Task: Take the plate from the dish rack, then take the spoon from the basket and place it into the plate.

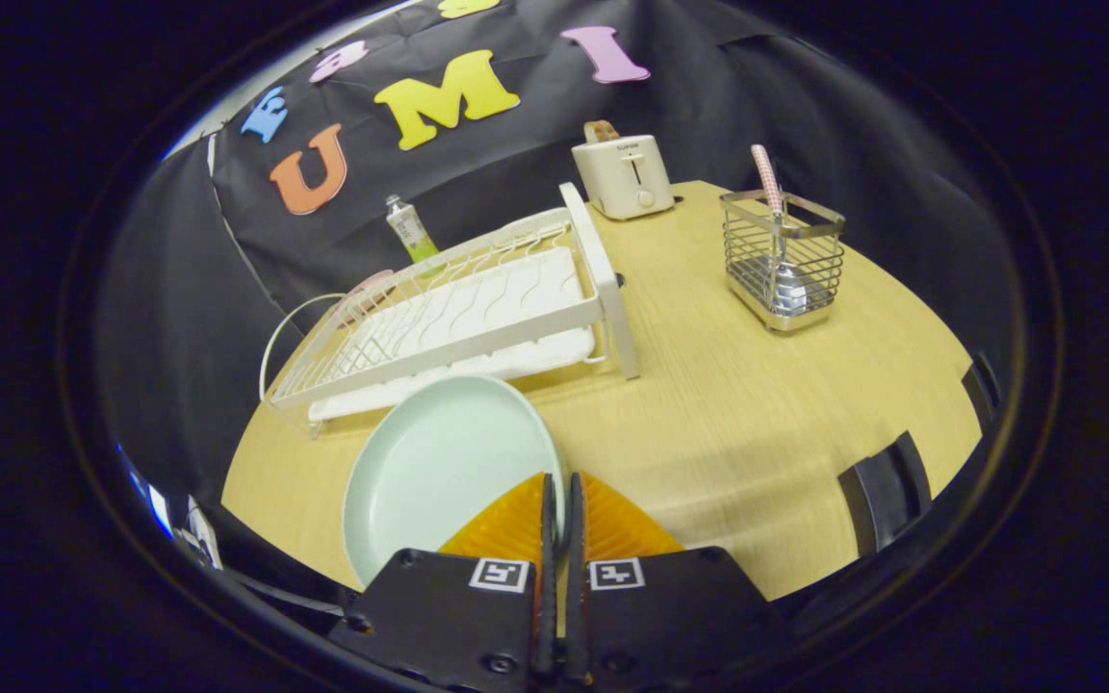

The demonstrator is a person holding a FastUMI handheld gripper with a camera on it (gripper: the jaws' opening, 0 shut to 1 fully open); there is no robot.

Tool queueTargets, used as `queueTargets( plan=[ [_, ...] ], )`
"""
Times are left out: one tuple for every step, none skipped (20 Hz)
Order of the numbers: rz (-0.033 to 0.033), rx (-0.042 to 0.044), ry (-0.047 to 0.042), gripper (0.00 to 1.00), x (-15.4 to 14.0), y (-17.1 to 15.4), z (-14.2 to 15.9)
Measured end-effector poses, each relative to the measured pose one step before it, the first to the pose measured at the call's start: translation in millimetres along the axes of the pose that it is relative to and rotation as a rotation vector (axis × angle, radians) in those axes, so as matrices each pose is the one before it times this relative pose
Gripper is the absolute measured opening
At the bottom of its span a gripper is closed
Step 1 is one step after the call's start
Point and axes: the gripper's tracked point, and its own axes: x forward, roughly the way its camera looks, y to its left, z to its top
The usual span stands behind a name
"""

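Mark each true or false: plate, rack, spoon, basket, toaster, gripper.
1. The gripper is shut on the plate rim. True.
2. The plate stands in the rack. False: it is out of the rack, held in front of it over the table.
3. The spoon stands in the basket. True.
4. The toaster sits between the fingers. False: it is far beyond them, at the back of the table.
5. The spoon lies in the plate. False: the plate holds nothing.
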Motion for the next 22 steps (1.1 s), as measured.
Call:
queueTargets(
  plan=[
    [-0.00430,0.00012,-0.00388,0.10,2.82,-3.91,-0.67],
    [-0.00173,0.00305,-0.00010,0.10,2.46,-3.47,-3.19],
    [0.00084,0.00696,0.00168,0.10,2.35,-2.01,-1.76],
    [0.00156,0.00186,0.00128,0.10,1.27,-3.18,-0.07],
    [-0.00405,-0.00445,0.00417,0.11,2.90,-3.30,-0.62],
    [-0.00470,0.00264,-0.00001,0.12,0.38,-1.36,-2.90],
    [0.00394,0.00464,-0.00390,0.12,-0.22,-1.15,1.48],
    [0.01191,0.01067,-0.00233,0.13,-0.11,0.39,0.76],
    [-0.00005,0.02072,-0.00030,0.12,-1.97,-2.07,1.38],
    [-0.00214,0.01342,-0.01985,0.13,-3.78,-4.16,4.04],
    [-0.00154,0.00248,-0.02720,0.14,-4.65,-3.17,6.79],
    [-0.01446,0.00012,-0.03147,0.17,-4.80,-5.75,5.40],
    [-0.01062,-0.00275,-0.03199,0.31,-5.13,-4.65,7.51],
    [0.00669,-0.01555,-0.02597,0.42,-3.48,-0.21,7.84],
    [0.00071,-0.01351,-0.02205,0.53,-0.57,-3.46,8.05],
    [-0.00840,-0.01571,-0.02799,0.65,-4.49,-7.73,5.50],
    [-0.01170,-0.01988,-0.03244,0.76,-2.66,-5.71,7.30],
    [-0.00743,-0.02973,-0.03033,0.84,-1.75,-4.91,7.73],
    [-0.01761,-0.02786,-0.02826,0.92,-1.14,-6.87,8.00],
    [-0.02730,-0.02590,-0.02608,0.97,1.02,-10.05,8.60],
    [-0.02600,-0.01598,-0.02558,1.00,0.06,-8.42,6.95],
    [-0.01742,-0.01120,-0.01888,1.00,0.30,-8.20,6.30]
  ],
)
